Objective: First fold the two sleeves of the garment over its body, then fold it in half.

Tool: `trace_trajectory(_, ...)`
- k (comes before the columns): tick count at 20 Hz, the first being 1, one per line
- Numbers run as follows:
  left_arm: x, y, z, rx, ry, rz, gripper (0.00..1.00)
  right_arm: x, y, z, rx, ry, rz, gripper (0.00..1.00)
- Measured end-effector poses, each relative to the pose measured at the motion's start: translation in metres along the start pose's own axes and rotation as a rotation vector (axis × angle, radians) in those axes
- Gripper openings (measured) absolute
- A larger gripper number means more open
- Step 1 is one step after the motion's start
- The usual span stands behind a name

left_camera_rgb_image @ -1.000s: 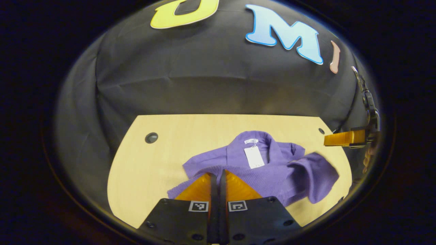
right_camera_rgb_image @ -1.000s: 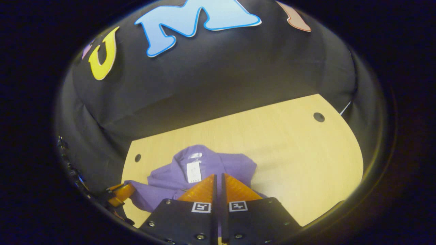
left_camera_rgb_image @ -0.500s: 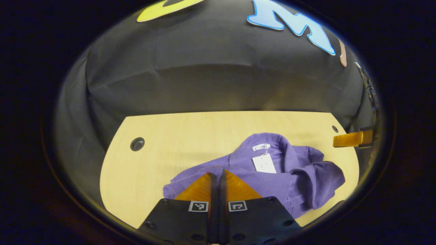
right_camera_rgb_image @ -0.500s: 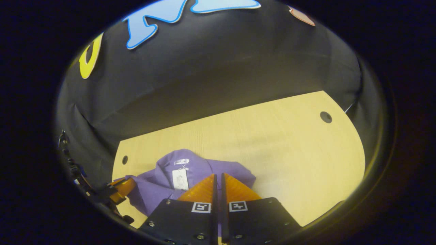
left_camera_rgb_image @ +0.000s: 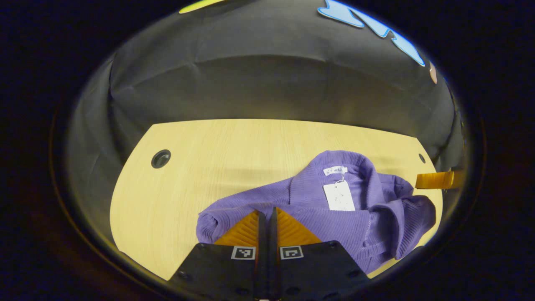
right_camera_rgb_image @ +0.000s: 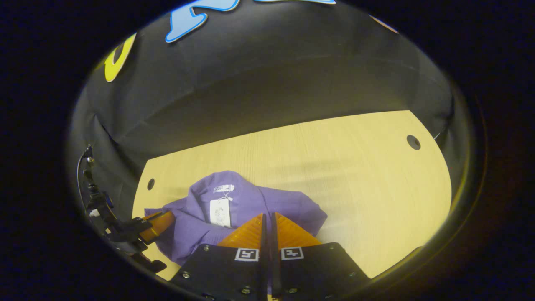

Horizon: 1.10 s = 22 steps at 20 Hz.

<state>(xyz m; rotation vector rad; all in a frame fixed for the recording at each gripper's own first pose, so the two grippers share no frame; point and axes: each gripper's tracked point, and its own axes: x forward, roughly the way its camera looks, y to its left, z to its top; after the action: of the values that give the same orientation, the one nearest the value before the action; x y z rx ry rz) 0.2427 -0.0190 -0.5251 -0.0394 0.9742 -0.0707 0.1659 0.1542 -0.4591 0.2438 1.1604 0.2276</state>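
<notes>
A purple ribbed garment [left_camera_rgb_image: 317, 217] lies bunched on the wooden table [left_camera_rgb_image: 217, 159], collar and white hang tag [left_camera_rgb_image: 339, 196] facing up. Its left part ends in a rolled edge [left_camera_rgb_image: 202, 225]. A sleeve [left_camera_rgb_image: 411, 221] is flopped over at the right. My left gripper [left_camera_rgb_image: 267, 210] is shut, its tips over the garment's left part; I see no cloth between the fingers. In the right gripper view the garment [right_camera_rgb_image: 250, 205] sits below my right gripper [right_camera_rgb_image: 268, 214], also shut, tips over its right part. The right gripper [left_camera_rgb_image: 434, 179] pokes in beside the right shoulder. The left gripper [right_camera_rgb_image: 156, 221] reaches the garment's left edge.
The table has a round hole [left_camera_rgb_image: 161, 159] at the far left and another [right_camera_rgb_image: 413, 142] at the far right. Black cloth walls rise just behind the table's back edge. Bare wood [right_camera_rgb_image: 355, 175] stretches right of the garment, and more lies to its left [left_camera_rgb_image: 167, 200].
Both views have drawn closer to the table and garment. The far holes have slid outward in both views. Both grippers stay shut, and the garment lies in about the same place.
</notes>
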Motion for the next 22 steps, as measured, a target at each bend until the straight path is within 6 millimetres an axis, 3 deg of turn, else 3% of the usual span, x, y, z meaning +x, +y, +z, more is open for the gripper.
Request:
trace_trajectory(7,-0.014,-0.007,0.007,-0.029,-0.022,-0.018,0.12,-0.013,0.007,0.003,0.001,-0.021,0.017,0.01)
trace_trajectory(10,-0.027,-0.009,0.007,-0.029,-0.034,-0.033,0.37,-0.021,0.013,0.004,0.001,-0.034,0.028,0.05)
trace_trajectory(11,-0.033,-0.009,0.007,-0.02,-0.043,-0.031,0.29,-0.025,0.015,0.004,-0.002,-0.04,0.031,0.05)
trace_trajectory(12,-0.039,-0.011,0.009,-0.018,-0.057,-0.036,0.37,-0.029,0.017,0.004,-0.005,-0.047,0.035,0.05)
trace_trajectory(13,-0.048,-0.014,0.011,-0.018,-0.071,-0.041,0.39,-0.033,0.019,0.003,-0.01,-0.051,0.037,0.05)
trace_trajectory(14,-0.056,-0.016,0.013,-0.018,-0.084,-0.044,0.39,-0.037,0.021,0.001,-0.014,-0.054,0.038,0.01)
trace_trajectory(18,-0.091,-0.023,0.022,-0.011,-0.136,-0.066,0.4,-0.058,0.028,-0.007,-0.01,-0.072,0.047,0.05)
trace_trajectory(22,-0.135,-0.034,0.031,-0.013,-0.203,-0.091,0.44,-0.088,0.035,-0.014,-0.012,-0.1,0.059,0.01)
